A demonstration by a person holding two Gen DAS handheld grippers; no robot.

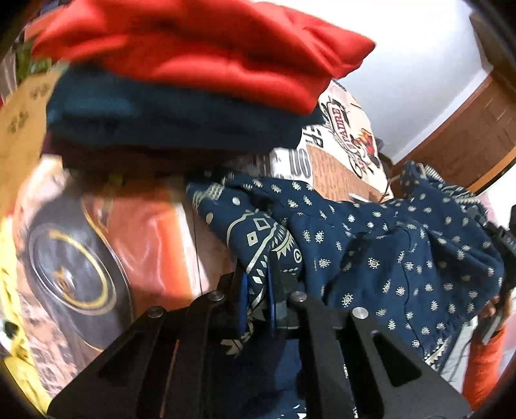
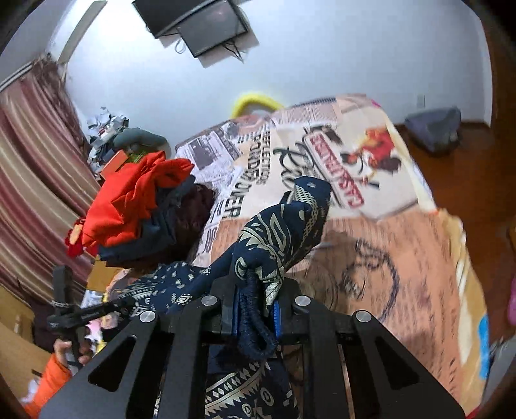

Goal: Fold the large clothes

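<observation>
A navy garment with a cream print (image 1: 380,251) hangs in the air between my two grippers, over a bed. My left gripper (image 1: 256,290) is shut on a patterned edge of it. My right gripper (image 2: 256,309) is shut on a thick hemmed edge of the same garment (image 2: 274,238). The right gripper and the hand holding it show at the right edge of the left wrist view (image 1: 503,258). The left gripper shows at the lower left of the right wrist view (image 2: 84,312).
A stack of folded clothes, red (image 2: 129,199) on top of dark blue (image 1: 167,122), sits on the bed's left side. The printed bedspread (image 2: 371,232) stretches ahead. Striped curtains (image 2: 35,180), a wall screen (image 2: 196,22), and a wooden floor (image 2: 467,180) surround the bed.
</observation>
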